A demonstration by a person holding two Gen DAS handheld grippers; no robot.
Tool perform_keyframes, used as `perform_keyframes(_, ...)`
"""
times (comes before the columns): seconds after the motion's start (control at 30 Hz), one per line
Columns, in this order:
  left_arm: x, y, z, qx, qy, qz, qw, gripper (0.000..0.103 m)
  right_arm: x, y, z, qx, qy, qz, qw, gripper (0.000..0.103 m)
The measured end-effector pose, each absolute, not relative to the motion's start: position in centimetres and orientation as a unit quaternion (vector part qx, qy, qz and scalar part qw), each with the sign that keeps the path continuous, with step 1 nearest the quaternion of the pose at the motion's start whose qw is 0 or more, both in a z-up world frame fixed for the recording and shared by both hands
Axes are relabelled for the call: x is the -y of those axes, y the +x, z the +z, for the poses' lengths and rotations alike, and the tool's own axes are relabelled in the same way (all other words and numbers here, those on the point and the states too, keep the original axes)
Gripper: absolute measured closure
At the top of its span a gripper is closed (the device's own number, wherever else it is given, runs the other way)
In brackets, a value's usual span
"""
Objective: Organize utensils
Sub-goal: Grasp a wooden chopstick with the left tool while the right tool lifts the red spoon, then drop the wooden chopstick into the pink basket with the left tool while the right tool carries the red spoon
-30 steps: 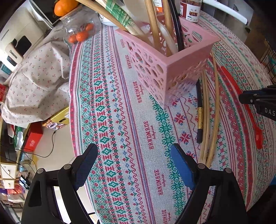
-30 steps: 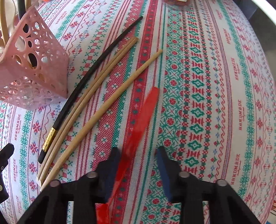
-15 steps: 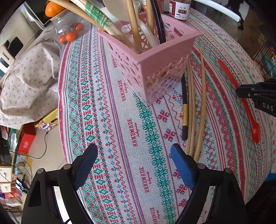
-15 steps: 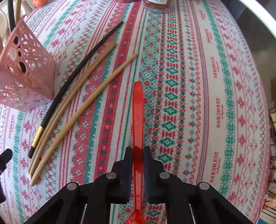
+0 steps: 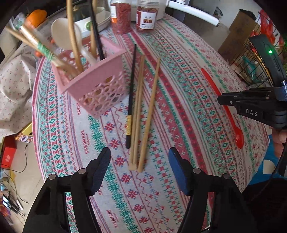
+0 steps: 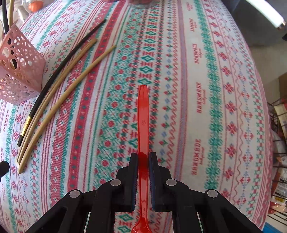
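Observation:
My right gripper (image 6: 143,159) is shut on a red plastic spoon (image 6: 143,118), clamped mid-handle, handle pointing away. In the left wrist view the spoon (image 5: 213,84) sits at the right with that gripper (image 5: 221,100) on it. My left gripper (image 5: 139,157) is open and empty, just in front of the near ends of the wooden chopsticks (image 5: 147,114) and one black chopstick (image 5: 131,93) lying on the tablecloth. They also show in the right wrist view, wooden (image 6: 59,89) and black (image 6: 59,66). The pink perforated basket (image 5: 95,86) holds several upright utensils, left of the chopsticks.
Two jars of red contents (image 5: 146,16) and stacked bowls (image 5: 102,18) stand at the table's far side. A wire rack (image 5: 251,59) is off the right edge. The patterned tablecloth (image 6: 206,89) drops off at the left and near edges. A floral cloth (image 5: 12,89) lies left.
My right gripper has closed on the red spoon and lifted it straight along its fingers. My left gripper has swung right, so the chopsticks now lie centred in front of its open jaws.

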State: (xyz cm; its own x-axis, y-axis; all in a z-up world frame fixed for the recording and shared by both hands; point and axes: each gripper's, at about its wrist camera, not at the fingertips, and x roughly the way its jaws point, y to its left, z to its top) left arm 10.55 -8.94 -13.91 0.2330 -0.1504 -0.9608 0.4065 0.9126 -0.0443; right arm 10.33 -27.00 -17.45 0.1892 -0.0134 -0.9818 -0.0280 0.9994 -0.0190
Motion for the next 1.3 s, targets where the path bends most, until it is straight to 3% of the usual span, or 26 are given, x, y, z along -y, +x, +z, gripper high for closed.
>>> perform_keyframes(0.23,14.2,14.3,-13.3,-0.589,0.128,-0.196,0.774,0.069,30.4,8.9,-15.6,-0.624,0.005,0.013,0.781,0.094)
perform_keyframes(0.33,15.8,17.0,-14.0,-0.591,0.127,-0.188,0.774,0.075,30.9,8.5,-14.9,-0.624,0.015,0.017,0.781,0.094)
perform_keyframes(0.87,19.3,23.1,-18.4,-0.618,0.149,-0.159,0.755,0.081,32.5,8.8,-14.3,-0.620,0.035,0.033,0.783,0.094)
perform_keyframes(1.0,19.4,23.1,-18.4,-0.614,0.148,-0.162,0.758,0.095,32.6,8.7,-14.0,-0.617,0.040,0.030,0.786,0.094)
perform_keyframes(1.3,18.4,18.9,-13.9,-0.550,0.144,-0.179,0.803,0.097,31.3,8.9,-13.0,-0.596,0.067,0.025,0.800,0.094)
